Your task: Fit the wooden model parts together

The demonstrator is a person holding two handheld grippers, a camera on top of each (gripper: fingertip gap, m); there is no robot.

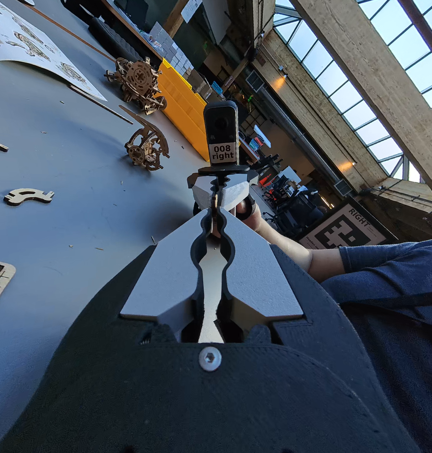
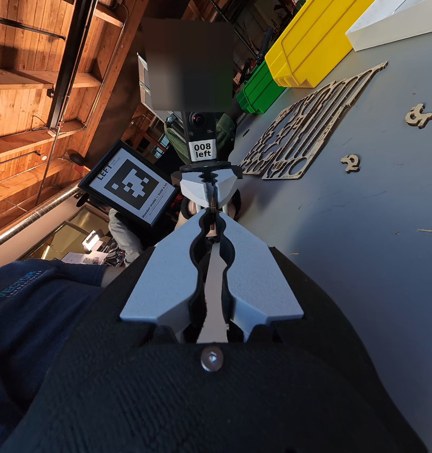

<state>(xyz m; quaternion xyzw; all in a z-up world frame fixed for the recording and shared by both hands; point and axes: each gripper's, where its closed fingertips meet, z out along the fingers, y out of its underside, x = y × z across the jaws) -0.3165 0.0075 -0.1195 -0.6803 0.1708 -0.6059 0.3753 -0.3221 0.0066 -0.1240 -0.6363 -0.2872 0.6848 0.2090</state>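
Note:
The two grippers meet tip to tip above the grey table (image 1: 62, 220). My left gripper (image 1: 213, 213) is shut on a thin wooden part (image 1: 212, 221), seen edge-on between its tips. My right gripper (image 2: 212, 212) is shut on a thin wooden part (image 2: 212, 220) as well. Each gripper shows opposite in the other's view: the right one (image 1: 216, 196) and the left one (image 2: 212, 198). The wooden edges touch at the tips. I cannot tell whether they are joined.
Two assembled wooden models (image 1: 138, 83) (image 1: 147, 149), loose curved parts (image 1: 28, 196) (image 2: 418, 117) (image 2: 349, 163), an instruction sheet (image 1: 26, 41) and laser-cut sheets (image 2: 308, 122) lie on the table. A yellow bin (image 2: 308, 49), a green bin (image 2: 256, 93) and a white box (image 2: 394, 22) stand at the far edge. The grippers are tip to tip, or close to it.

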